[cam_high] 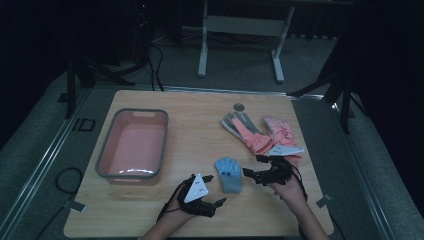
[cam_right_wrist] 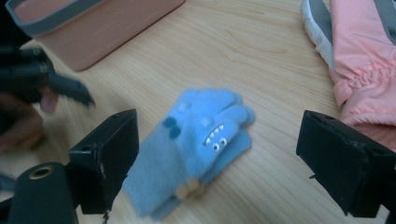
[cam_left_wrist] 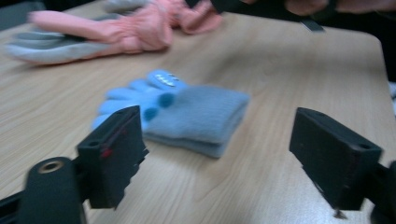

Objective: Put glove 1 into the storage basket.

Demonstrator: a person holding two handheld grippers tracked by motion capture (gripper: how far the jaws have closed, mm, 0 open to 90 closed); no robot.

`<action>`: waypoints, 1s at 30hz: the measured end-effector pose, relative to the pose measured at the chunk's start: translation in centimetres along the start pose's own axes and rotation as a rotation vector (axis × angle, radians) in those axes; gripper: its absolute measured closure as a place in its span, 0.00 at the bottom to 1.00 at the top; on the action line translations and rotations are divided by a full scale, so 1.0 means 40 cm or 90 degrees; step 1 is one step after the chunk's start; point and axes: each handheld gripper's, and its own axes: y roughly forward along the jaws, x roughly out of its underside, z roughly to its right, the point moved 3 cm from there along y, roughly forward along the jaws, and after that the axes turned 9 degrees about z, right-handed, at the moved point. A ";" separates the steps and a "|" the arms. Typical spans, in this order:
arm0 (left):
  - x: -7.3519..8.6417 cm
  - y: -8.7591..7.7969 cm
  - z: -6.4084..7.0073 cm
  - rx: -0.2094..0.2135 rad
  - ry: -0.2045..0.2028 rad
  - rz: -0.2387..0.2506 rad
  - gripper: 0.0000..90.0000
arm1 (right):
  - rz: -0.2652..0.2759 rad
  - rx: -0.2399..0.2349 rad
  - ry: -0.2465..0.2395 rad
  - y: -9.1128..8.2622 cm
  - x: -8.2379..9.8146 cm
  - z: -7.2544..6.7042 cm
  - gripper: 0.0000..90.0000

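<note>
Dim surroundings frame a pale wooden table (cam_high: 200, 125). Near its front edge the left gripper (cam_high: 212, 204) hovers with its jaws spread wide and nothing between them; the right gripper (cam_high: 252, 172) sits just across from it, jaws equally wide and empty. Between the two lies a small blue glove (cam_high: 229, 175) flat on the wood, its long axis running front to back, fingers pointing toward the far edge and the knitted cuff toward the person. Beyond the right gripper rest two pink and grey gloves (cam_high: 257, 134), fingers aimed away and leftward. At the left stands a pink tub (cam_high: 131, 177) with a grey rim.
</note>
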 end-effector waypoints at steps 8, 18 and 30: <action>-0.019 0.054 0.008 0.038 0.064 -0.044 0.29 | -0.021 0.027 -0.015 0.052 -0.010 0.004 0.39; -0.010 0.117 0.013 0.067 0.115 -0.101 0.39 | -0.060 0.040 0.053 0.136 0.008 0.030 0.50; 0.011 0.142 -0.006 0.050 0.170 -0.163 0.50 | -0.099 0.079 -0.003 0.199 0.067 -0.003 0.41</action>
